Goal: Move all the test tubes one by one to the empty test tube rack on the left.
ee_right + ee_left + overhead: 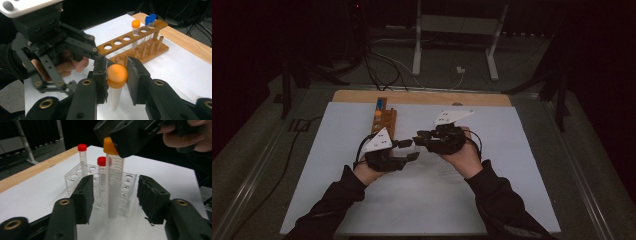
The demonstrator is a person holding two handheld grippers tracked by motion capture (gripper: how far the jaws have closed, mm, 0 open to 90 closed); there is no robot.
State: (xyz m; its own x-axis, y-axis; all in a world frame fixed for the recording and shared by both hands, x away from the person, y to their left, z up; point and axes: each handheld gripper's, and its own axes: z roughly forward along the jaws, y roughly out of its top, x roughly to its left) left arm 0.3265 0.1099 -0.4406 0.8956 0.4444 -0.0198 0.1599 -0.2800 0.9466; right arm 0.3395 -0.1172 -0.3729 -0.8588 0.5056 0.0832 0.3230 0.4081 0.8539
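Orange-capped tube (113, 182) hung upright above the white mat (337, 150), its cap pinched between the jaws of the right gripper (117, 75). In the left gripper view the tube's clear, graduated body stood midway between the two black pads of the left gripper (113, 200), which had not yet touched it; a gap showed on either side, so those jaws were spread around the tube rather than gripping it. Behind the tube stood a clear plastic rack (72, 178) carrying two red-capped tubes (101, 175). The right gripper view showed a wooden rack (140, 30) farther off, near the mat's far edge, holding one orange-capped and two blue-capped tubes (149, 21). In the high view both grippers met over the middle of the mat, just in front of the wooden rack.

The step in hand appeared to be a two-handed hold on the tube, perhaps for unscrewing the cap. The next move would call for the left pads to press squarely on the body below the cap while the right kept the cap firm.
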